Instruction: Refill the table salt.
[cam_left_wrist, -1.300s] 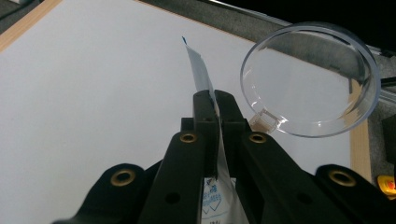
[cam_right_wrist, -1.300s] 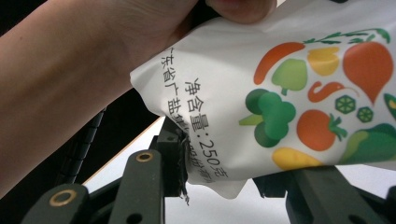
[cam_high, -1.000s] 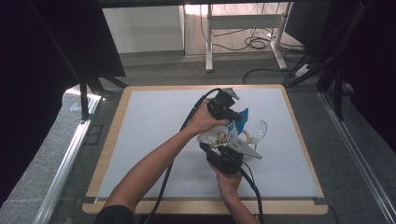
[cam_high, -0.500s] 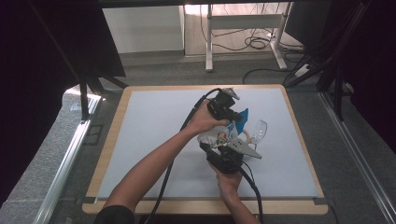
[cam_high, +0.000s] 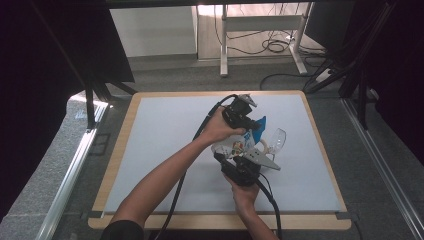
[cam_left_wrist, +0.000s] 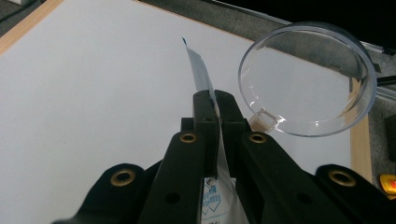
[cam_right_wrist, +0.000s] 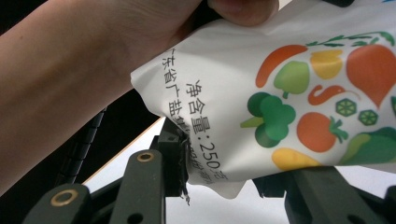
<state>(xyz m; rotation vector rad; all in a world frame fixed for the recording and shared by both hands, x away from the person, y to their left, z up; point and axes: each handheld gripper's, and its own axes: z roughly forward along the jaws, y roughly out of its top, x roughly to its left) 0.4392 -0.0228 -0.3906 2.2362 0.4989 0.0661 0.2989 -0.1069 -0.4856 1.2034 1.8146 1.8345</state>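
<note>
A white pouch (cam_right_wrist: 280, 93) printed with vegetables and Chinese text hangs between both grippers over the middle right of the white table mat (cam_high: 160, 150). Its blue top corner (cam_high: 259, 124) points right. My left gripper (cam_left_wrist: 217, 100) is shut on the pouch's thin top edge (cam_left_wrist: 200, 70); in the high view this gripper (cam_high: 244, 119) sits above the pouch. My right gripper (cam_right_wrist: 229, 172) clamps the pouch's lower end, seen from above as the nearer gripper (cam_high: 234, 154). A clear round plastic cup (cam_left_wrist: 308, 79) lies on its side just right of the pouch (cam_high: 276, 140).
The mat lies on a wooden table (cam_high: 120, 150) with open mat to the left and front. A desk frame with cables (cam_high: 270, 45) stands on the floor behind. Dark stands (cam_high: 350, 60) rise at the right, and a metal rail (cam_high: 75, 170) runs along the left.
</note>
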